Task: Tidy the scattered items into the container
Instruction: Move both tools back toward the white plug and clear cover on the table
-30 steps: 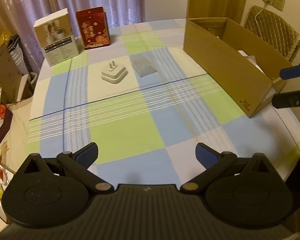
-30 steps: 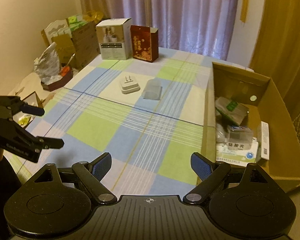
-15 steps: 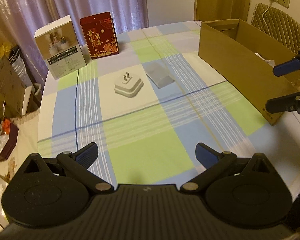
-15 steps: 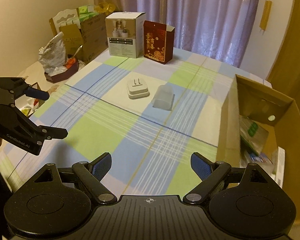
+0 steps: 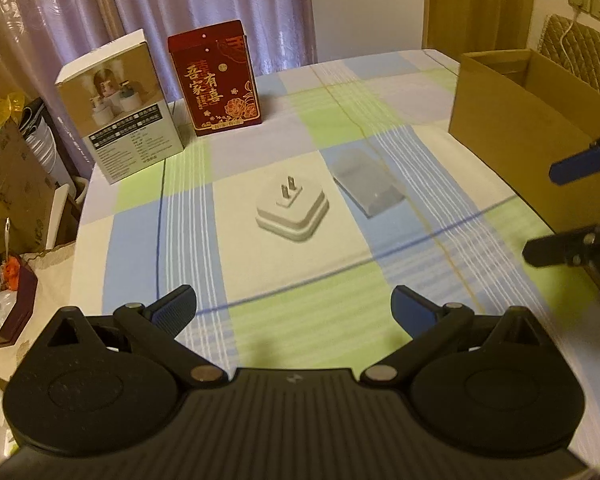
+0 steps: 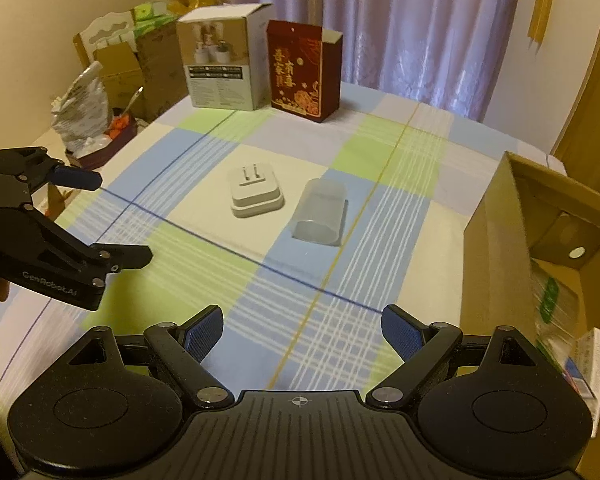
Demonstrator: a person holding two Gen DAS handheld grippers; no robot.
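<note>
A white plug adapter (image 5: 291, 213) (image 6: 256, 196) lies prongs up on the checked tablecloth, mid-table. Just to its right lies a translucent plastic case (image 5: 368, 188) (image 6: 320, 216). The open cardboard box (image 5: 528, 120) (image 6: 496, 216) stands at the table's right side with several packets inside. My left gripper (image 5: 294, 308) (image 6: 116, 218) is open and empty, short of the adapter. My right gripper (image 6: 302, 328) (image 5: 556, 206) is open and empty too, short of the case and to the right of the left one.
A red gift box (image 5: 216, 80) (image 6: 304, 72) and a white product box (image 5: 120, 108) (image 6: 224, 64) stand upright at the table's far edge. Bags and cartons (image 6: 112, 92) crowd the floor to the left. A padded chair (image 5: 580, 56) sits behind the cardboard box.
Both grippers have moved forward and swung left, away from the cardboard box and closer to the adapter and case. Both stay open.
</note>
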